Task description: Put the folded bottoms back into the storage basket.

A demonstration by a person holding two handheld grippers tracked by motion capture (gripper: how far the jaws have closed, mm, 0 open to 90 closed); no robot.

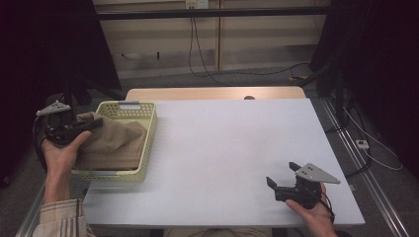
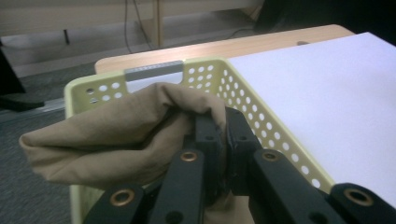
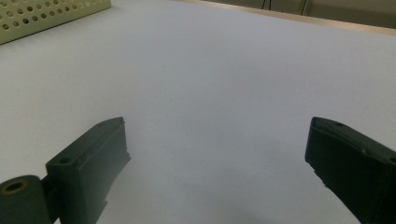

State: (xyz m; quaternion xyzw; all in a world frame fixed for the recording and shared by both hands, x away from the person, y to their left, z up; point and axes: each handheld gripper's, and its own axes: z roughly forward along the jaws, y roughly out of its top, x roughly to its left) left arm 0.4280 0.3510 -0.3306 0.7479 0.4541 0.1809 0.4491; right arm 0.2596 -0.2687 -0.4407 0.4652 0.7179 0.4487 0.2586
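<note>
High view: left gripper (image 1: 91,126) pinches cloth (image 1: 116,143) over basket (image 1: 148,148).

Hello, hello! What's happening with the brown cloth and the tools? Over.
Left tool shut on crumpled tan cloth over pale yellow perforated plastic basket. Right tool open, low over bare white table. Nothing in the way.

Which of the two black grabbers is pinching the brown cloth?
The left gripper: its jaws are shut on the tan cloth over the yellow basket. The right gripper is open above the bare table.

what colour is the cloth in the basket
Tan cloth, seen best in the left gripper view; the basket is pale yellow.
</note>
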